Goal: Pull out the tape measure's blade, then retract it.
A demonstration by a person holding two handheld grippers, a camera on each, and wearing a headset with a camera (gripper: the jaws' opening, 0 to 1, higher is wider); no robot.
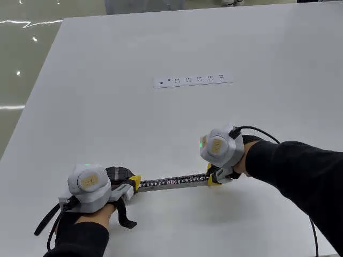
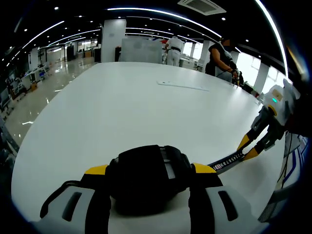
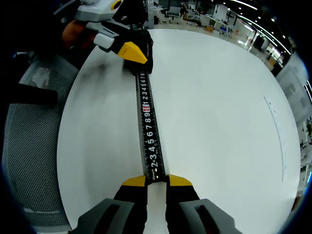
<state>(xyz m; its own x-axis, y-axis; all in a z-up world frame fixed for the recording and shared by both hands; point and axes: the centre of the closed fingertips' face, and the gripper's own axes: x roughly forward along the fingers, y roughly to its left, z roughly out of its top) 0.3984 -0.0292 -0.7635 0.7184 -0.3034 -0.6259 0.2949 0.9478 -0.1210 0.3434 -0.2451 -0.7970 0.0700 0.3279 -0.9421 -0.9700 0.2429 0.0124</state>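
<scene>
Two grippers, one job: your left gripper (image 1: pixel 134 182) has its fingers clamped round the case (image 2: pixel 148 178), and the blade (image 1: pixel 171 182) runs from there over to your right gripper (image 1: pixel 212 176), whose fingers pinch its tip. Let that pinch slip and the blade could whip back at the case. The table (image 1: pixel 107 107) past both fingertips is bare up to a power strip (image 1: pixel 193 80), and the edges are well off.
</scene>
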